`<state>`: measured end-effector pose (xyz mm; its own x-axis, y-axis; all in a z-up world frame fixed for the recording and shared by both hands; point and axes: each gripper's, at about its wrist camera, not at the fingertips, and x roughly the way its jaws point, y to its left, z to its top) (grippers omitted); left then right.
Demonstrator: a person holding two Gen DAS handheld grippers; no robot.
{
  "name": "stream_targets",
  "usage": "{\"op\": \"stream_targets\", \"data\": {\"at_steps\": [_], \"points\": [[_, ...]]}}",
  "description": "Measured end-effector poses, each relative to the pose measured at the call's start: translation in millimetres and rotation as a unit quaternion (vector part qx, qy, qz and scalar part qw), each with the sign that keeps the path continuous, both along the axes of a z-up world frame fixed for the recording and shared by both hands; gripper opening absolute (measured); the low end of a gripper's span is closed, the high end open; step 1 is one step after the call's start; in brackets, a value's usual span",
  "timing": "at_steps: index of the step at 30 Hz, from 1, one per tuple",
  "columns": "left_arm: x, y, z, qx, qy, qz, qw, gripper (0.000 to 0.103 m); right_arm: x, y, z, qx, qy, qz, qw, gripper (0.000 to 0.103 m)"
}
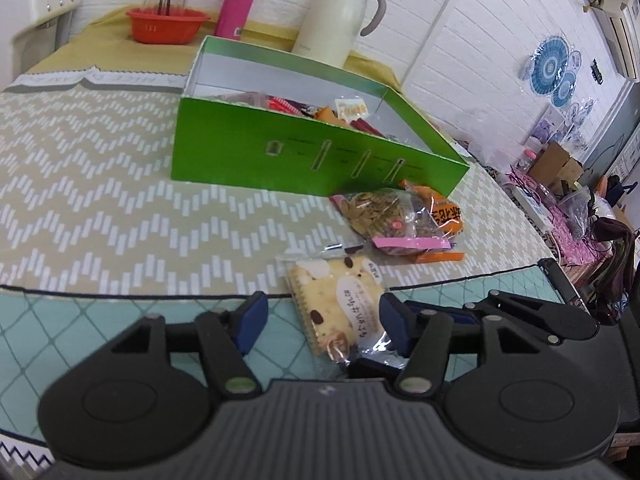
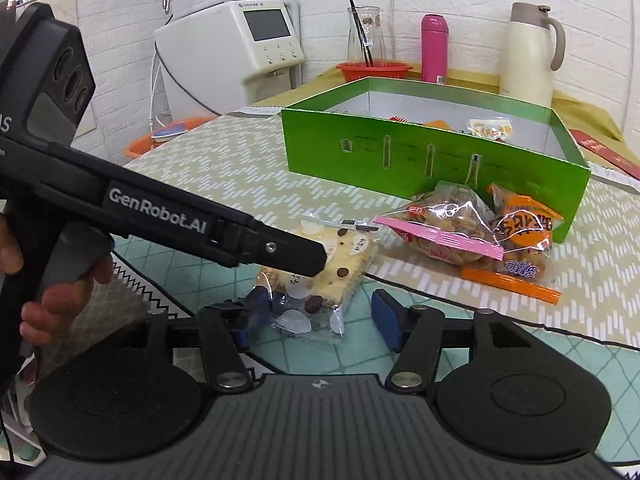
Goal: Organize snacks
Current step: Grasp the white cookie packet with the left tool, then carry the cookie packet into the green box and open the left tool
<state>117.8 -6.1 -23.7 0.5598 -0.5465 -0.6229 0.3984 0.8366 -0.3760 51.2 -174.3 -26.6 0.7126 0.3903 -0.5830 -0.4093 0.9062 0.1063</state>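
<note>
A cracker packet (image 1: 336, 308) with brown and white spots lies flat near the table's front edge, on the teal border of the cloth. My left gripper (image 1: 323, 322) stands open around it; the right pad touches the wrapper's edge and the left pad is apart from it. In the right wrist view the left gripper (image 2: 312, 260) reaches in from the left over the same cracker packet (image 2: 320, 280). My right gripper (image 2: 320, 316) is open at the packet's near end. A clear seed bag (image 1: 384, 216) with a pink strip and an orange packet (image 1: 444, 212) lie against the green box (image 1: 280, 160), which holds several snacks.
Behind the box stand a cream thermos jug (image 2: 528, 52), a pink bottle (image 2: 434, 48) and a glass carafe in a red basket (image 2: 374, 70). A white appliance (image 2: 240, 44) sits at the back left. A person's hand (image 2: 60, 280) holds the left gripper's handle.
</note>
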Motion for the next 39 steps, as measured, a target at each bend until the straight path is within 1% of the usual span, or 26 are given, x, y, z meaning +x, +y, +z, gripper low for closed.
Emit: {"op": "stream_targets", "data": {"at_steps": [1,4,6,10,11,12,13,14,16,17,18,20,22,25,29,33,35,39], "points": [[0,-1,0,-0.001,0.000,-0.002,1.0000,0.057,0,0,-1,0.005,-0.002,0.001,1.000,0.097],[-2,-11,0,0.007,-0.006,-0.021,0.9997,0.055,3,5,0,0.006,-0.006,0.006,1.000,0.096],[-4,-16,0,0.016,-0.011,-0.026,0.9995,0.055,2,6,-1,0.002,-0.007,0.007,1.000,0.096],[-4,-17,-1,0.019,-0.017,-0.028,0.9993,0.054,1,3,0,0.009,-0.005,-0.002,1.000,0.096],[-5,-18,-1,0.021,-0.020,-0.026,0.9992,0.053,2,4,-1,0.008,-0.007,-0.004,1.000,0.090],[-7,-20,-2,0.026,-0.026,-0.022,0.9991,0.049,2,7,-2,0.005,-0.011,-0.003,1.000,0.086],[-9,-22,-2,0.035,-0.032,-0.015,0.9988,0.045,2,10,-2,0.001,-0.014,-0.010,1.000,0.084],[-11,-22,-1,0.037,-0.034,-0.009,0.9987,0.044,2,12,-2,-0.004,-0.016,-0.016,1.000,0.082],[-13,-20,2,0.038,-0.038,0.009,0.9985,0.038,2,11,-1,0.001,-0.016,-0.020,1.000,0.072],[-15,-18,5,0.038,-0.043,0.016,0.9982,0.037,2,10,0,0.008,-0.015,-0.018,1.000,0.061],[-15,-15,8,0.032,-0.044,0.020,0.9983,0.035,0,9,3,0.012,-0.017,-0.015,1.000,0.059],[-16,-12,16,0.024,-0.052,0.024,0.9981,0.035,-3,10,8,0.009,-0.028,-0.013,0.999,0.056],[-18,-10,25,0.019,-0.067,0.027,0.9972,0.035,-5,11,15,0.007,-0.043,-0.014,0.999,0.056],[-15,-10,43,0.009,-0.092,0.031,0.9952,0.035,-3,7,28,0.018,-0.070,-0.016,0.997,0.055],[3,-12,67,-0.013,-0.115,0.032,0.9927,0.035,11,0,48,0.031,-0.106,-0.027,0.994,0.052],[28,-22,87,-0.011,-0.138,0.035,0.9897,0.035,34,-6,61,0.039,-0.134,-0.040,0.989,0.052],[44,-27,91,-0.011,-0.139,0.036,0.9895,0.035,48,-10,64,0.043,-0.141,-0.048,0.988,0.052],[78,-33,91,-0.014,-0.125,0.035,0.9914,0.035,73,-16,63,0.054,-0.141,-0.064,0.986,0.052]]}}
